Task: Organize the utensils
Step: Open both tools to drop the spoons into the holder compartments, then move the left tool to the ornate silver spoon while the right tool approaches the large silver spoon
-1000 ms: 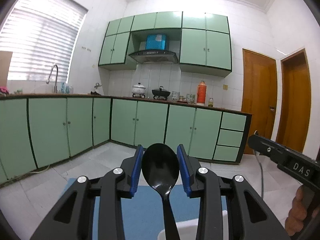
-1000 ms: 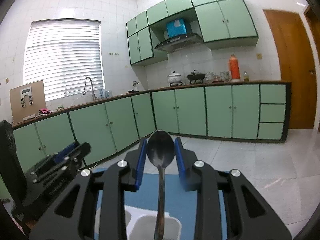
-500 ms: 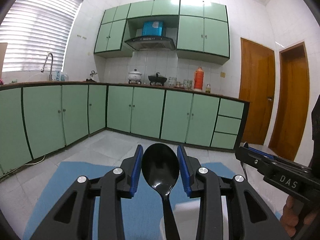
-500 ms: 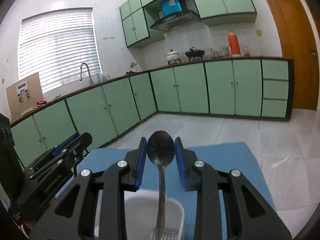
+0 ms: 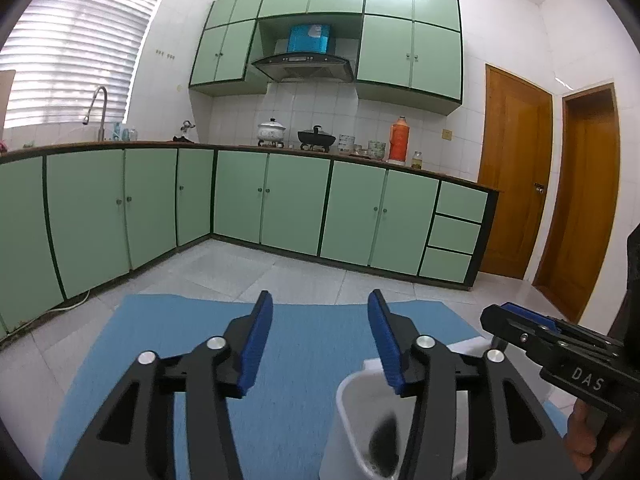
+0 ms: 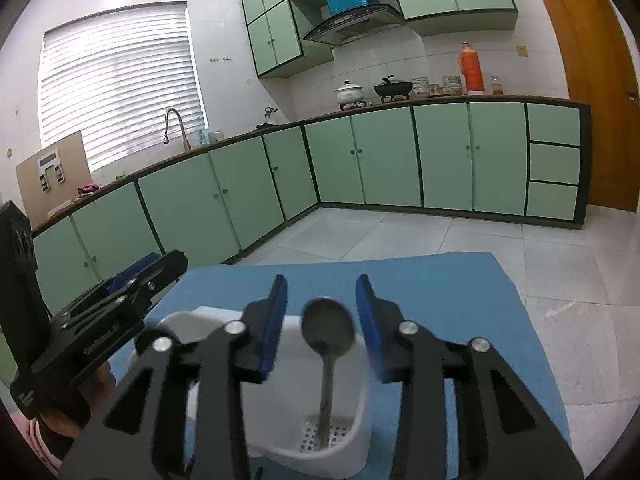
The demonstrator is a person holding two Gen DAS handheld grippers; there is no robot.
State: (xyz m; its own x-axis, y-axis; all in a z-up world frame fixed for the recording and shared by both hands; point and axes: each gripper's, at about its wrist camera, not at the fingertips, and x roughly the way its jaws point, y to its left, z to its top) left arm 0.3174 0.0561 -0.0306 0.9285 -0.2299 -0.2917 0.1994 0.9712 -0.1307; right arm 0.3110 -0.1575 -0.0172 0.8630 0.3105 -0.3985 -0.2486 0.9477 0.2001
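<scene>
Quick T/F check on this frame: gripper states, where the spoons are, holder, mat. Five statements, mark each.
1. The left gripper is open with nothing between its fingers. True.
2. The right gripper is clamped on the metal spoon. False: it is open; the spoon stands free, handle down in the white holder.
3. The holder sits on a blue mat. True.
4. A black spoon lies flat on the mat. False: it is inside the holder.
5. The holder's floor is perforated. True.
</scene>
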